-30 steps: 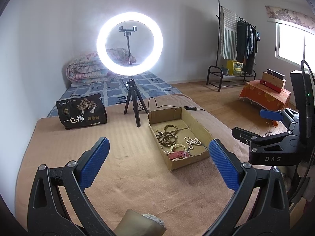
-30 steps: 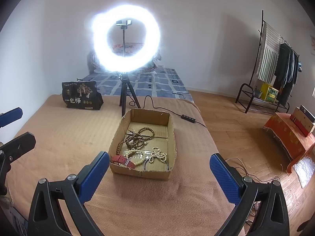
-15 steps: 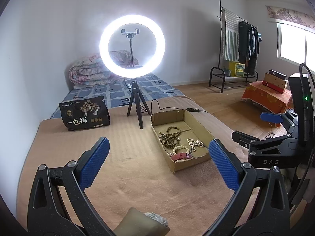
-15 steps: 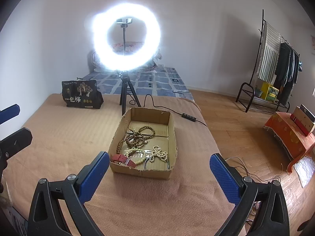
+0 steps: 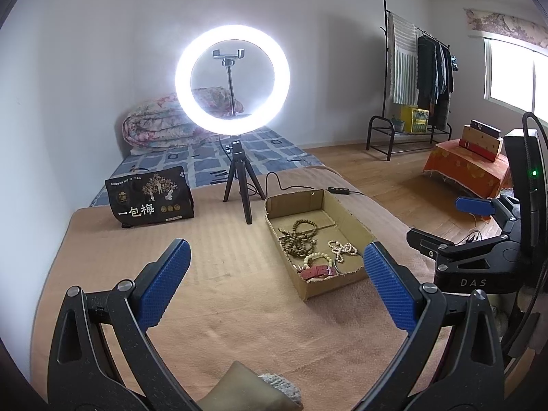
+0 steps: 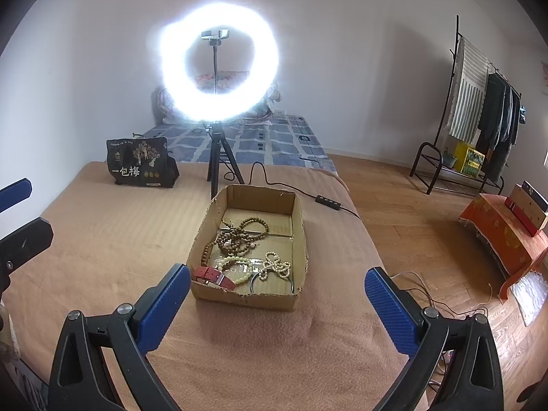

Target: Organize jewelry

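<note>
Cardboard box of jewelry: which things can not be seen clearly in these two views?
- Left wrist view: the cardboard box has its near corner behind the left gripper.
- Right wrist view: glare blurs the ring light.
- Both views: the brown bead strands are tangled; their count is unclear.

Tan blanket-covered bed [image 6: 102,239] carries cardboard box [image 6: 298,226], ring-light tripod [image 6: 219,157], black pouch [image 6: 140,164].
</note>
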Motion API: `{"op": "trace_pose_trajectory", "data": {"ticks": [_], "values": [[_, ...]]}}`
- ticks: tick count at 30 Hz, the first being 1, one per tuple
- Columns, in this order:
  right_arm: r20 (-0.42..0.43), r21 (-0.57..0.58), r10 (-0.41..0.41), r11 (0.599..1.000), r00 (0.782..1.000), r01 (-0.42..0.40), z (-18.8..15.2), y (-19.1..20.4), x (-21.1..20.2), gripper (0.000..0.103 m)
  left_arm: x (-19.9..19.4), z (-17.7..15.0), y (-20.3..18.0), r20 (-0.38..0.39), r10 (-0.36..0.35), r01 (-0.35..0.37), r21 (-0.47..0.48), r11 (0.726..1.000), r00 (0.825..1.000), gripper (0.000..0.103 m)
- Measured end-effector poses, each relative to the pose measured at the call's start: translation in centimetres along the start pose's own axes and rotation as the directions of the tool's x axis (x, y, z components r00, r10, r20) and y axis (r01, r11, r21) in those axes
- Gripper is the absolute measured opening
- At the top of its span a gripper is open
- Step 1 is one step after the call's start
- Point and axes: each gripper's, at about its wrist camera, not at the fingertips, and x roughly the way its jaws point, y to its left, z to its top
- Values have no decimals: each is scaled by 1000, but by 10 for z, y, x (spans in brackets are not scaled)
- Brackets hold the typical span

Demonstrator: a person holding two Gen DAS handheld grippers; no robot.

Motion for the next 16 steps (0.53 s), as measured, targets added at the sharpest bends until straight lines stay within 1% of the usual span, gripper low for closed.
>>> {"op": "trace_pose_trajectory", "data": {"ticks": [16], "values": [[-8,-2,5,1000,1000,-5,-3,0,3,103,2,-3,5,4,5,-5,-6,1000,1000,103]]}}
